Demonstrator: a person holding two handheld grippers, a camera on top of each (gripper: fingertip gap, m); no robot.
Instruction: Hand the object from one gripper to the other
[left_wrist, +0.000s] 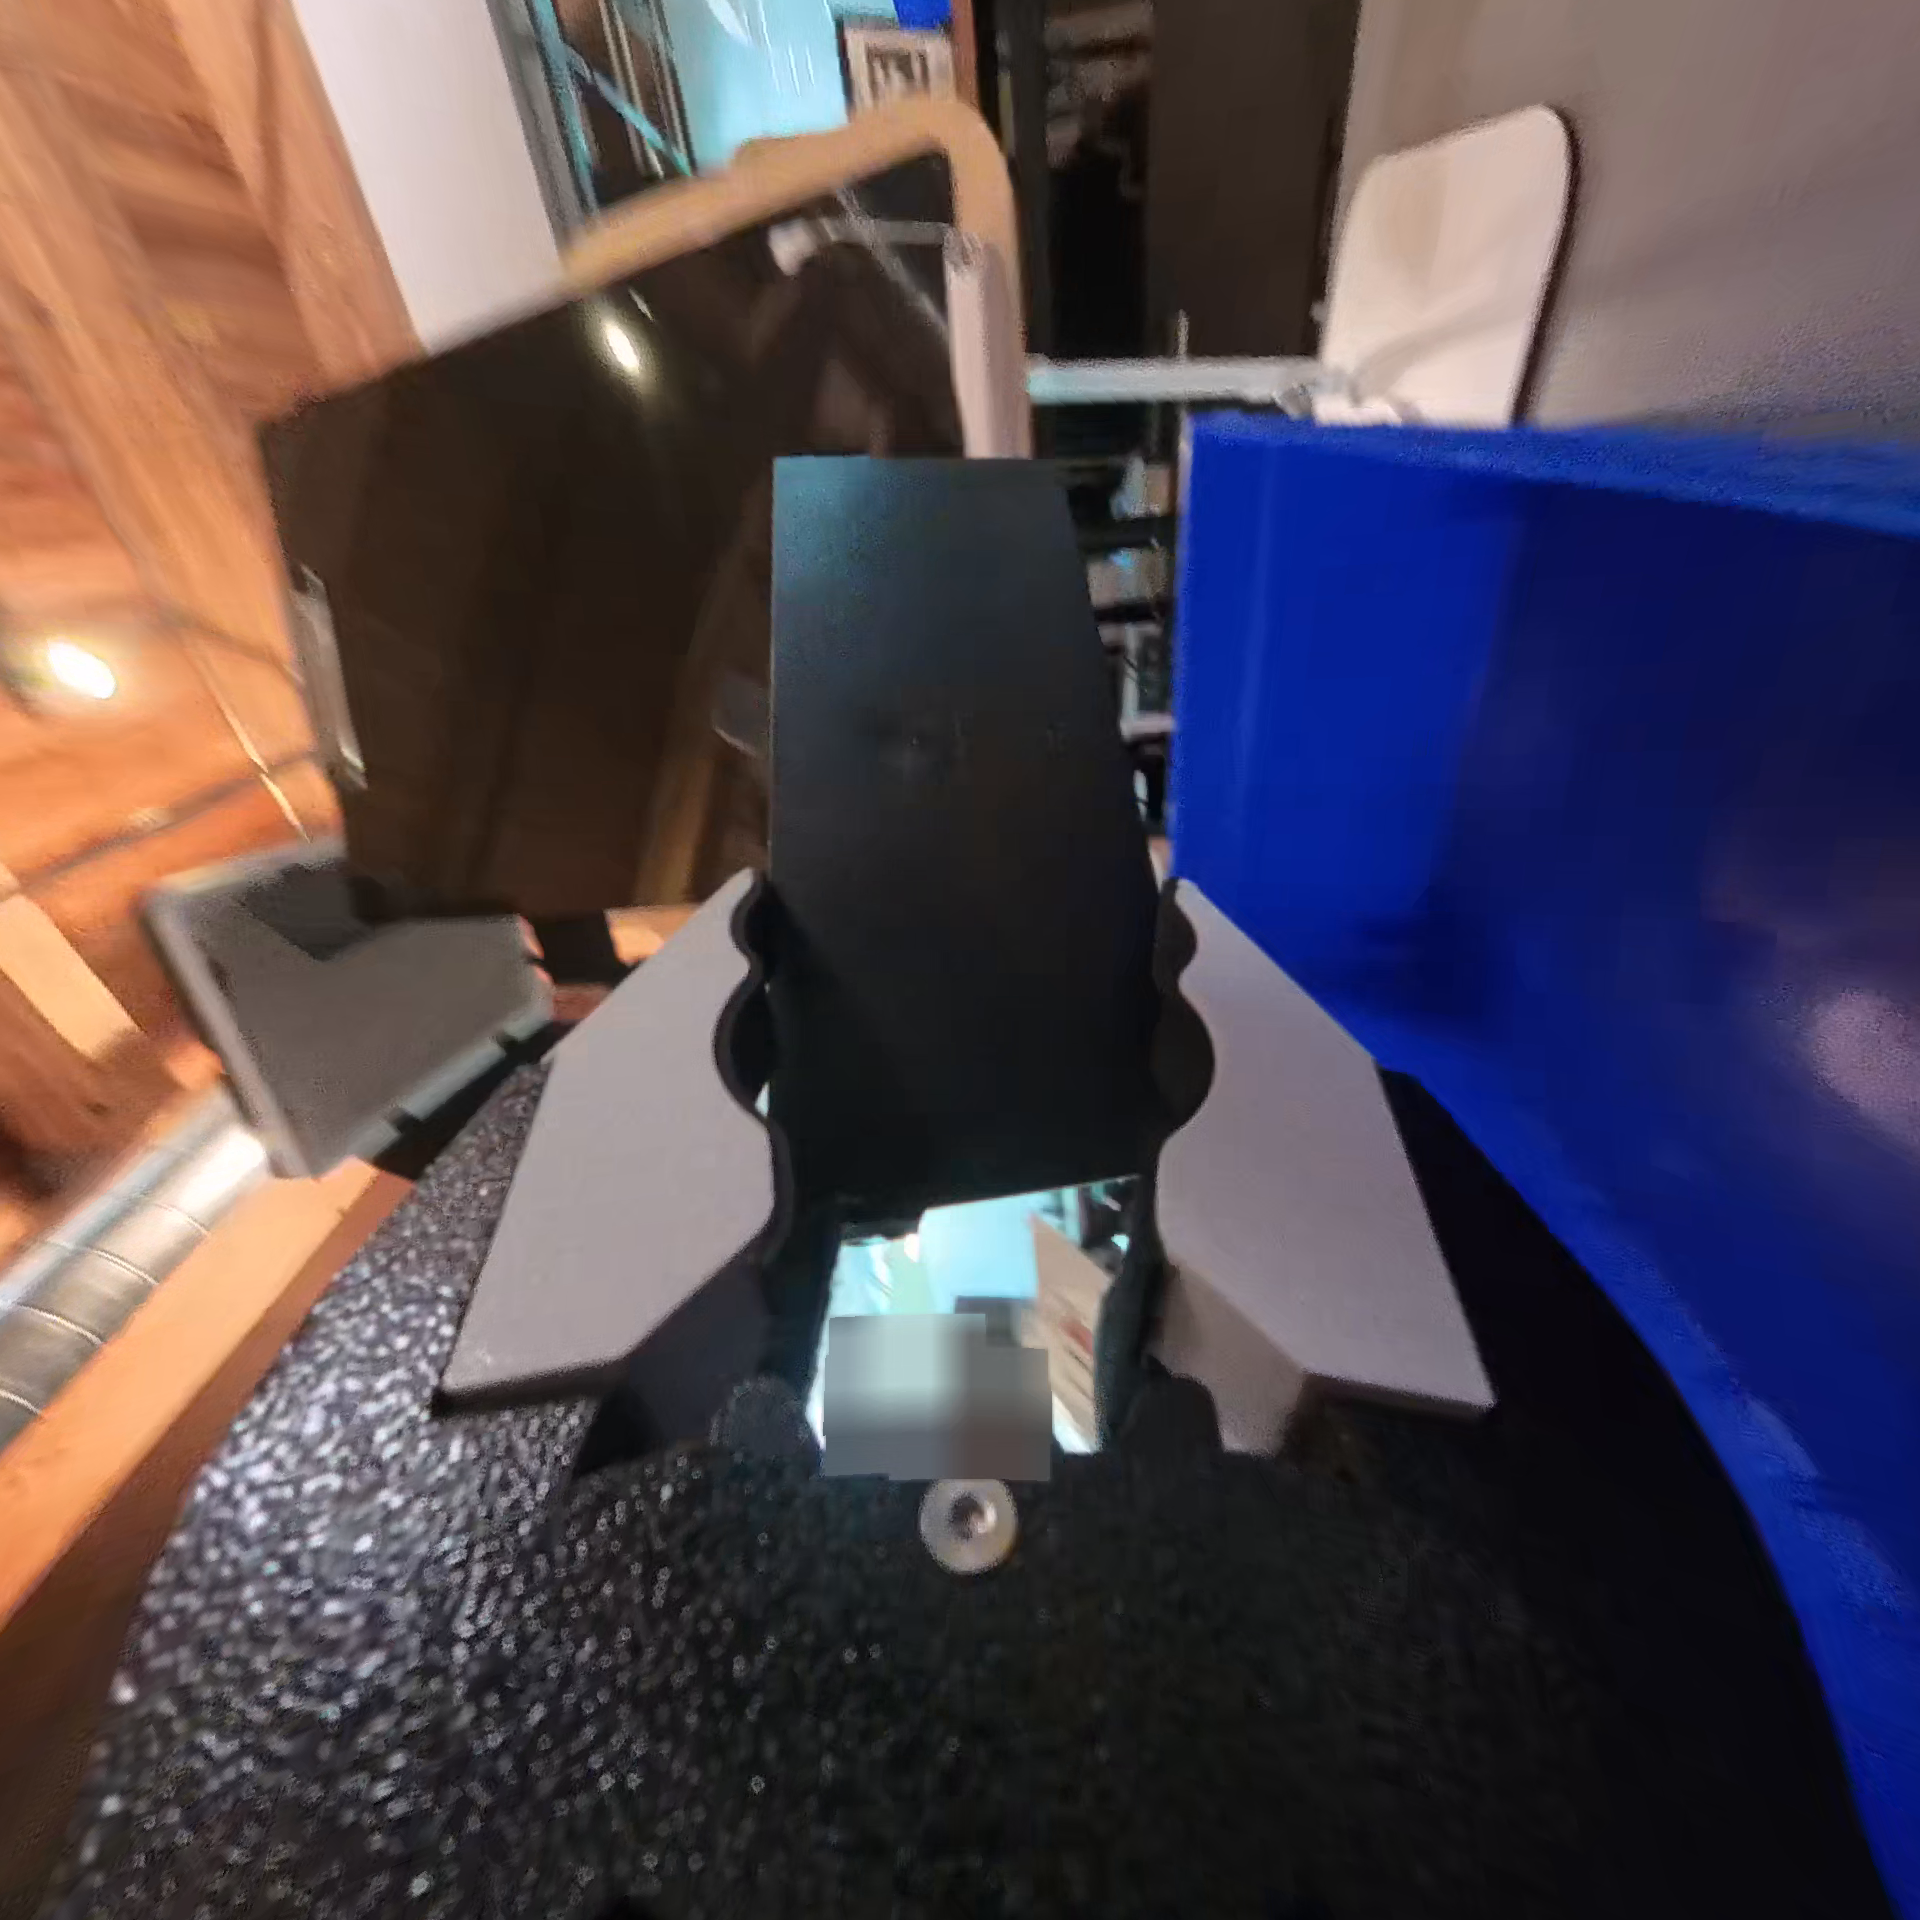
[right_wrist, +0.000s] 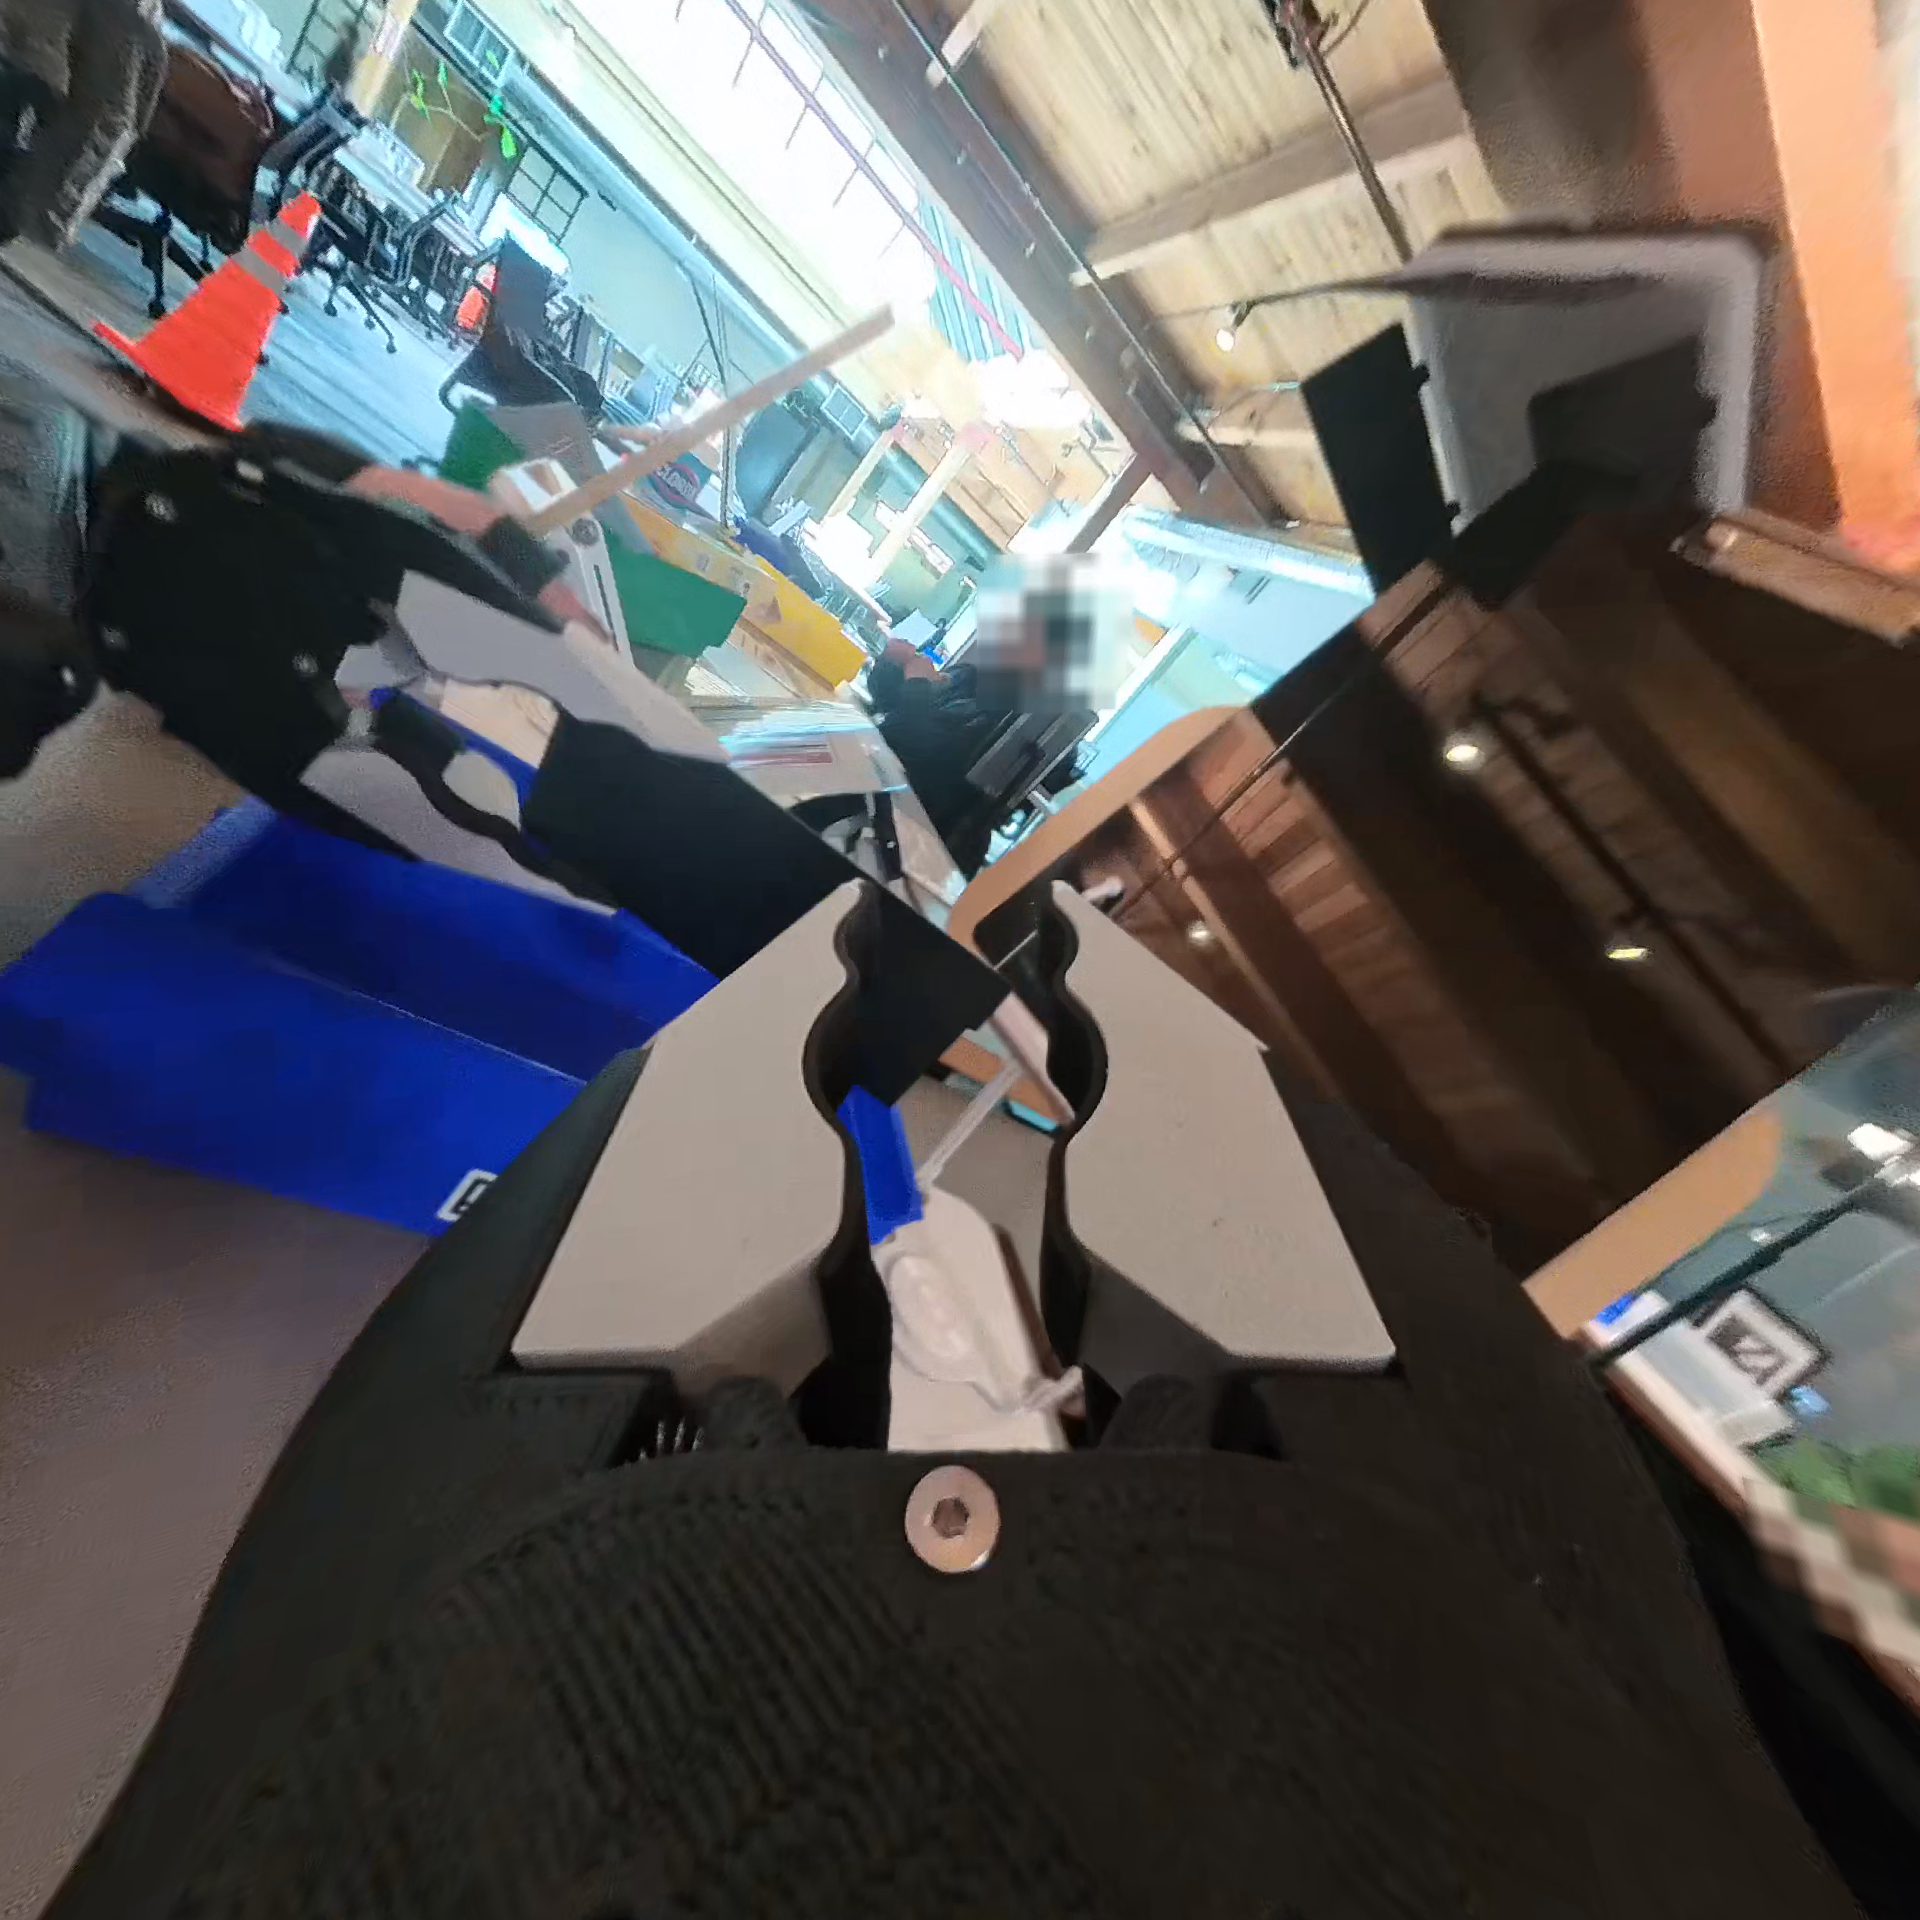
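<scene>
While my left gripper (left_wrist: 961, 997) jaws clamp the black flat panel (left_wrist: 935, 748), my right gripper (right_wrist: 961, 997) jaws stand narrowly parted around the panel's far corner, not visibly pinching. Handover: item presented, I judge; transfer grip and release outstanding. Blue bin (right_wrist: 312, 997) below.

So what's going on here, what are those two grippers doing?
A person is working two handheld grippers in a handover. The left gripper is clamped on a flat black card and holds it out. The right gripper is open, its fingers around the card's far corner but not yet closed on it. A blue bin sits on the table below. So the pass is about halfway: offered, not yet taken.
</scene>
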